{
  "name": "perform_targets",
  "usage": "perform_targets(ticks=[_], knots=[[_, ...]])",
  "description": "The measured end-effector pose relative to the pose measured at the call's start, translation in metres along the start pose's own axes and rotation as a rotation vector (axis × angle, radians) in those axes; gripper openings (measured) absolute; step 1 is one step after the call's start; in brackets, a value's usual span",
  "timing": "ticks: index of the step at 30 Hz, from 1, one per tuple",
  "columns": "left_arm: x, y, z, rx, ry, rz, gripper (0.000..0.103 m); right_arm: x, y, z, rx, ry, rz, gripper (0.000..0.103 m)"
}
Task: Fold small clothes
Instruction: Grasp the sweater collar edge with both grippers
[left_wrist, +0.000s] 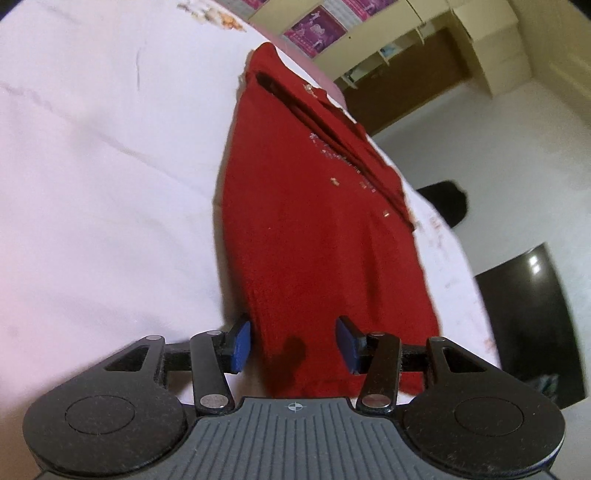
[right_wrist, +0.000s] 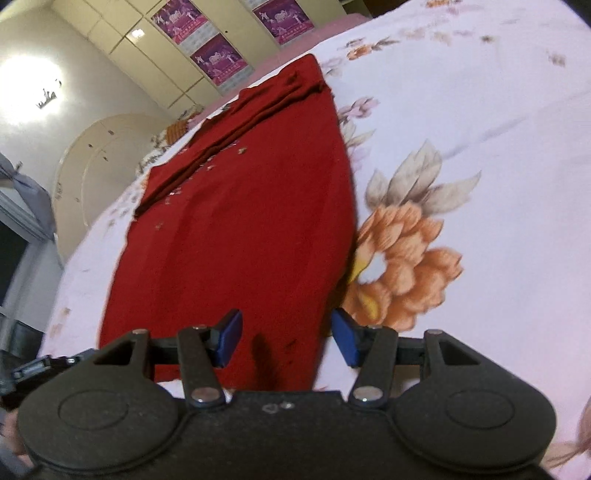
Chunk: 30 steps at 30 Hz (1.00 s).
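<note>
Across frame centre on the floral bedsheet (right_wrist: 461, 155): red garment (right_wrist: 251, 221), side already folded over. Left gripper (left_wrist: 293, 345) and right gripper (right_wrist: 286, 341) agape at near corners, nothing pinched. Risk: catching sheet along with hem, or one layer only, skewing the fold.

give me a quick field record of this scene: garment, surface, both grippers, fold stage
garment: red garment, lying flat on the bed, one side already folded in along its length, small shiny decorations near the fold
surface: white floral bedsheet
left gripper: jaws apart, over the near left corner of the garment, nothing pinched
right gripper: jaws apart, over the near right corner, nothing pinched
fold stage: partly folded; near hem not yet grasped
background: cream cupboards with purple posters
</note>
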<state>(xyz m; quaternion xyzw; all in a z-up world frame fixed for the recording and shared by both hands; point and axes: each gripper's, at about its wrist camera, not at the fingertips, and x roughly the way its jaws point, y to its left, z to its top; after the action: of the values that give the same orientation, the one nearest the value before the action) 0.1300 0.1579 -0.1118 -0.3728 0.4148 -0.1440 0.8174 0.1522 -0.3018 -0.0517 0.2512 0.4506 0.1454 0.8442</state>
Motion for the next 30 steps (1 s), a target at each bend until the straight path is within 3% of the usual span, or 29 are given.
perform_targets(ticks=[4,5,6,7,8,12,14,16,18,20,23,27,30], knots=[[0.011,0.004,0.003,-0.059,-0.005,-0.041,0.045,0.008,-0.004,0.003,0.048,-0.011,0.045,0.049],[0.013,0.004,0.003,-0.061,-0.002,-0.035,0.033,0.010,-0.006,0.005,0.065,-0.009,0.059,0.042],[0.015,0.003,0.004,-0.058,0.005,-0.020,0.029,0.012,-0.008,0.006,0.082,-0.001,0.076,0.035],[0.017,0.003,0.003,-0.053,0.006,-0.008,0.017,0.014,-0.010,0.007,0.094,0.009,0.083,0.018],[0.017,0.002,0.002,-0.044,0.007,0.009,0.004,0.016,-0.011,0.008,0.094,0.014,0.072,0.009],[-0.001,-0.002,0.001,0.002,-0.068,0.016,0.003,0.009,-0.003,0.008,0.031,-0.025,0.028,0.005],[-0.011,-0.006,0.003,0.039,-0.106,0.015,0.003,-0.005,0.001,0.012,0.004,-0.073,0.055,0.005],[-0.009,-0.004,0.004,0.078,-0.082,0.066,0.003,-0.016,0.002,0.013,-0.044,-0.102,0.064,0.005],[0.003,0.005,0.002,0.051,-0.044,0.093,0.003,-0.010,-0.004,0.012,-0.055,-0.063,0.026,0.005],[0.003,0.005,0.002,0.035,-0.063,0.087,0.003,0.001,-0.009,0.009,-0.054,-0.019,-0.013,0.005],[-0.007,-0.001,0.004,0.038,-0.120,0.055,0.003,-0.003,-0.004,0.015,-0.033,-0.065,0.020,0.005],[-0.013,-0.008,0.024,0.046,-0.170,0.040,0.003,-0.011,0.014,0.037,-0.087,-0.143,0.039,0.005],[-0.007,-0.024,0.057,0.112,-0.170,0.069,0.003,-0.009,0.026,0.063,-0.127,-0.189,0.045,0.005]])
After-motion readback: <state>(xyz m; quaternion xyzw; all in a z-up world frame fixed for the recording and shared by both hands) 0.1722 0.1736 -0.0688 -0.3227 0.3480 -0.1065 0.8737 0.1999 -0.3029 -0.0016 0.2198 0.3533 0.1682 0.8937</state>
